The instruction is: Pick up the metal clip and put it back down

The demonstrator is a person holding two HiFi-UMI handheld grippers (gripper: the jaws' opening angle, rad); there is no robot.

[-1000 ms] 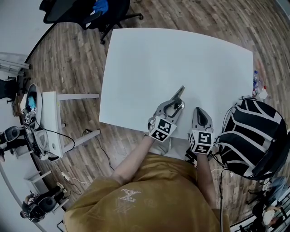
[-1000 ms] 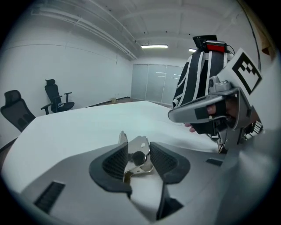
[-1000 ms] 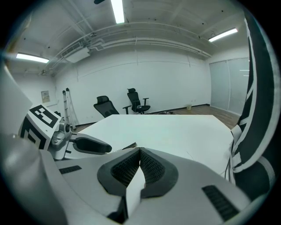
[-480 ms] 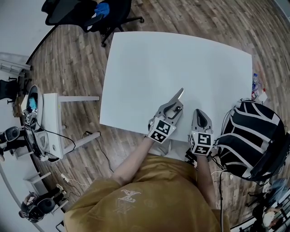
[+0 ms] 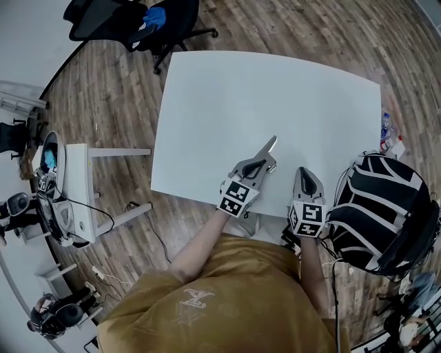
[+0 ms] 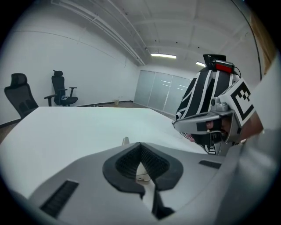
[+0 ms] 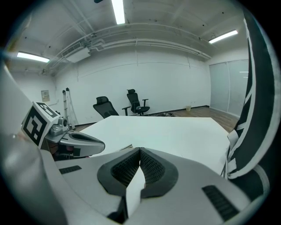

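The metal clip (image 5: 271,146) is a slim silver piece lying on the white table (image 5: 275,83) close to its near edge. My left gripper (image 5: 264,165) has just been closing and is now shut on the clip's near end; the far end sticks out past the fingertips. In the left gripper view the jaws (image 6: 140,147) meet, and a small metal tip of the clip (image 6: 126,140) shows just beyond them. My right gripper (image 5: 308,179) rests at the table's edge to the right, shut with nothing in it (image 7: 139,151). It stands apart from the clip.
A black-and-white backpack (image 5: 386,207) stands on the floor at the table's right corner, close to my right gripper. Office chairs (image 5: 138,21) stand beyond the far left corner. A small white side table (image 5: 76,186) with gear and cables is at the left.
The left gripper's jaws, open around the clip's near end before, have closed on it. The gripper rolled slightly. The right gripper has stayed where it was.
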